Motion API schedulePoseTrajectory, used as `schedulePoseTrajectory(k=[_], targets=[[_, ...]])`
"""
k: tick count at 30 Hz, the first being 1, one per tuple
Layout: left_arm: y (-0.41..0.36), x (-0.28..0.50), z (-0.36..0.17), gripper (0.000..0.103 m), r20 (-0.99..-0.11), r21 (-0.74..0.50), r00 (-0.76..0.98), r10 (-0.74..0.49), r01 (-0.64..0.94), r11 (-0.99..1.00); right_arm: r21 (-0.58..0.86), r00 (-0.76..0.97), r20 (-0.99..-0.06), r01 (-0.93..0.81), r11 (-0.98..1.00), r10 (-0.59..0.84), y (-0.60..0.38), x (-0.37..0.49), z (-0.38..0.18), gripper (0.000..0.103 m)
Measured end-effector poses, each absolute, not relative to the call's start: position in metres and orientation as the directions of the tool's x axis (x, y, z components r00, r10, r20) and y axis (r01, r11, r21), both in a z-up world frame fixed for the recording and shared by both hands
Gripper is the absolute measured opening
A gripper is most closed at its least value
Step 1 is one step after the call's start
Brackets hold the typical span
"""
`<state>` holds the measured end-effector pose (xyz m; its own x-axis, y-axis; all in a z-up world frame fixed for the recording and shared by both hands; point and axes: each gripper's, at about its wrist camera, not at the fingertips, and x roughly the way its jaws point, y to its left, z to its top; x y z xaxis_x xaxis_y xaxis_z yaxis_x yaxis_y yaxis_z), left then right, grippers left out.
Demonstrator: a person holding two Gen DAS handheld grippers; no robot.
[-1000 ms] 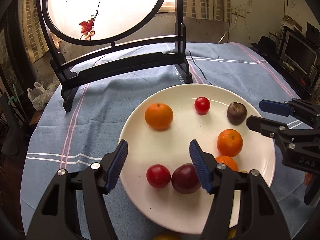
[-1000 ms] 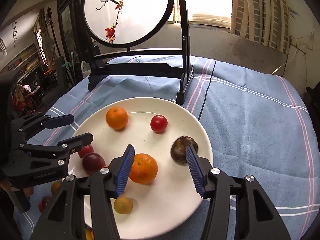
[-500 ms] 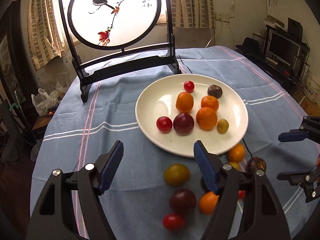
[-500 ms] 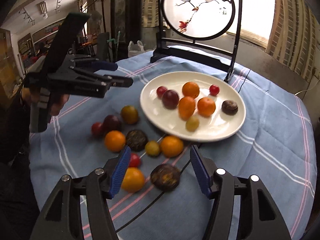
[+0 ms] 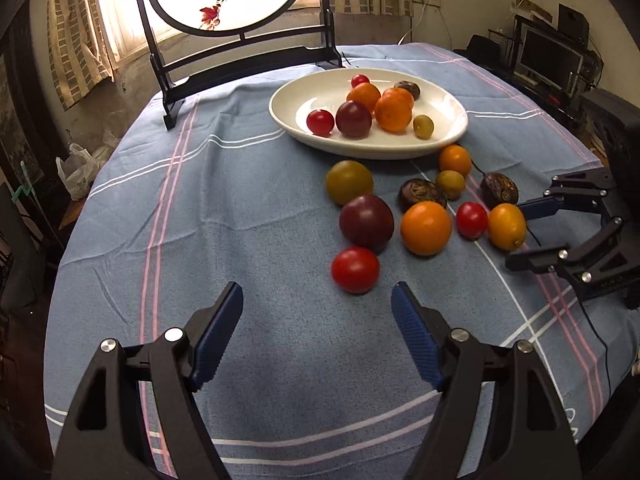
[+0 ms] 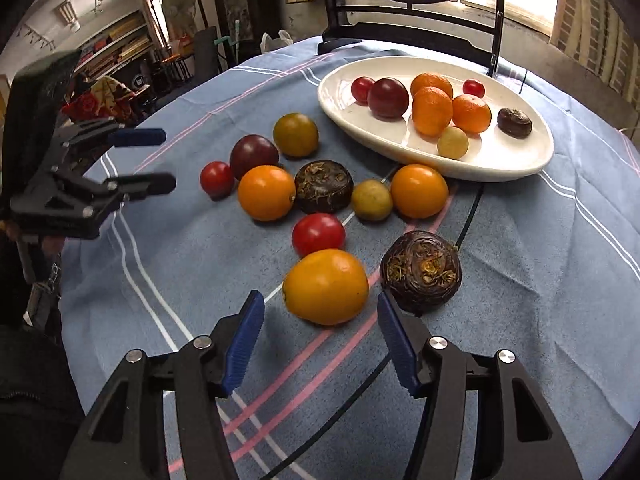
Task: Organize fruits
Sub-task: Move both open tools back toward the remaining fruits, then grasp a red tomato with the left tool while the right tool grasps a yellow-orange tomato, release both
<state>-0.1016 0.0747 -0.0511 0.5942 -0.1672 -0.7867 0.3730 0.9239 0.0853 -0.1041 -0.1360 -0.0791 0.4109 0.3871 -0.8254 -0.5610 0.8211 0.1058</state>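
Note:
A white plate (image 5: 448,136) (image 6: 520,160) holds several fruits: oranges, red tomatoes, a dark plum. Several more fruits lie loose on the blue tablecloth in front of it. My left gripper (image 5: 318,306) is open and empty, just short of a red tomato (image 5: 355,269); it also shows in the right wrist view (image 6: 150,160). My right gripper (image 6: 320,314) is open and empty, with a yellow-orange fruit (image 6: 326,286) just ahead of its fingertips and a dark wrinkled fruit (image 6: 420,272) to its right. It shows in the left wrist view (image 5: 524,234) beside that yellow-orange fruit (image 5: 506,226).
A round painted screen on a black stand (image 5: 240,52) stands behind the plate. A thin black cable (image 6: 468,220) runs across the cloth under the fruit. The table's edge curves away left and right, with room clutter beyond.
Both grippers have pulled back from over the plate and dropped low towards the loose fruit on the cloth. Both stay open and empty.

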Motion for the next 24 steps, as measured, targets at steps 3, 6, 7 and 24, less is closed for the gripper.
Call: schedulePoseTrajectory(k=[3, 6, 7, 24], targets=[[0.065, -0.096, -0.058, 0.074, -0.795, 0.073, 0.579, -0.182, 0.389, 0.918, 0.085, 0.418, -0.827, -0.566, 0.820, 0.375, -0.132, -0.103, -0.081, 0.041], [0.055, -0.089, -0.064, 0.074, -0.802, 0.069, 0.565, -0.194, 0.410, 0.909, 0.056, 0.419, -0.830, -0.594, 0.803, 0.368, -0.130, -0.113, -0.079, 0.041], [0.052, -0.086, -0.066, 0.074, -0.805, 0.070, 0.561, -0.193, 0.413, 0.908, 0.054, 0.422, -0.829, -0.595, 0.802, 0.368, -0.132, -0.115, -0.077, 0.041], [0.049, -0.078, -0.054, 0.030, -0.815, 0.014, 0.532, -0.229, 0.414, 0.910, 0.077, 0.462, -0.791, -0.575, 0.815, 0.401, -0.154, -0.122, -0.058, 0.041]])
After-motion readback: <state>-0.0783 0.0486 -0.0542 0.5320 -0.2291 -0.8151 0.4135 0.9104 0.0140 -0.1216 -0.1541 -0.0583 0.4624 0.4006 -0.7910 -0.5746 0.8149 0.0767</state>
